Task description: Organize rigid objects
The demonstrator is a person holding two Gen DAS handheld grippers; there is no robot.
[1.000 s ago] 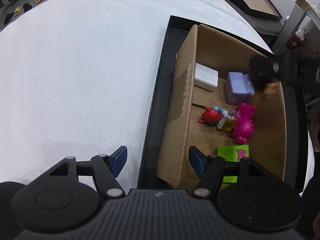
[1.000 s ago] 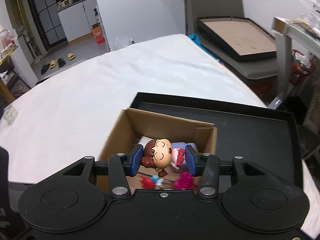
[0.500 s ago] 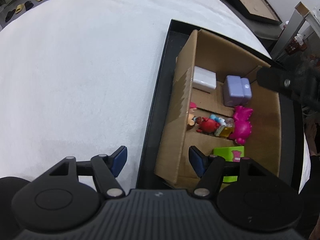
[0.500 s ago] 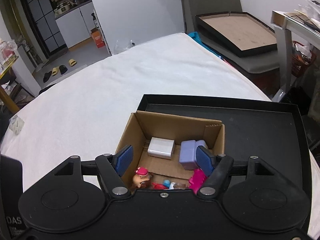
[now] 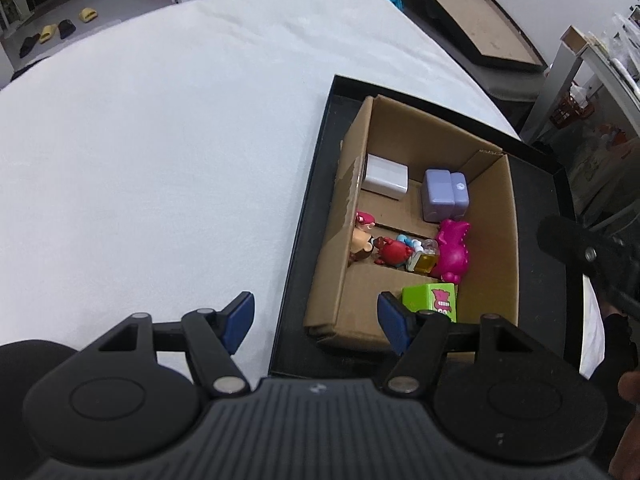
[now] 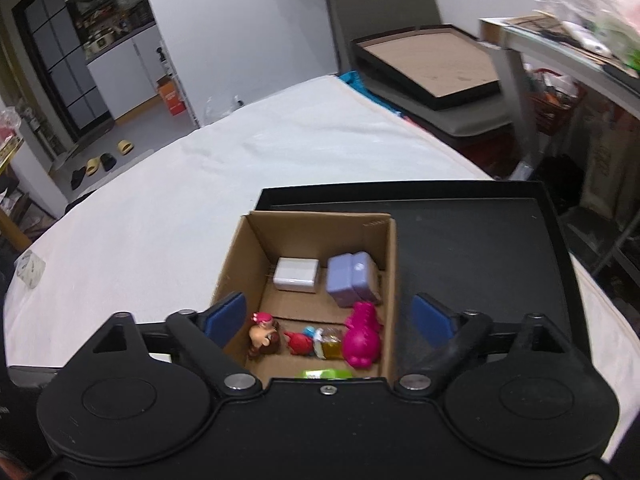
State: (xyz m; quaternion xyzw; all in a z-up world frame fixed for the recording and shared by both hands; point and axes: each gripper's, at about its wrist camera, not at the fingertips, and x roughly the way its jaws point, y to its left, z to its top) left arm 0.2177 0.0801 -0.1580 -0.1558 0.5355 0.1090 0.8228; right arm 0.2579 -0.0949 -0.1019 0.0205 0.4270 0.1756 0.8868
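A cardboard box (image 5: 496,240) stands inside a shallow black tray (image 5: 308,216) on a table covered with a white cloth (image 5: 160,160), and all the small things sit on the box floor. At the far end a white block (image 5: 386,177) lies beside a lilac case (image 5: 444,195). Nearer, in a row across the box, lie a doll with a big head and a pink bow (image 6: 262,334) against the left wall, a red toy (image 6: 298,342), a small blue and white piece (image 6: 314,332), a little bottle of yellow liquid (image 6: 331,346) and a magenta dinosaur (image 6: 362,340) close to the right wall. A green cube with a pink figure printed on it (image 5: 430,300) sits at the near end, partly hidden behind the left claw's finger. The left gripper (image 5: 316,316) hangs above the near left corner of the tray with its blue pads apart and nothing between them; one pad is over the white cloth, the other over the box. The right gripper (image 6: 328,318) is above the near end of the box, its jaws opening wide and gripping nothing, with the doll lying free on the box floor below them. From the left camera, part of the right tool shows as a dark blur at the right edge.
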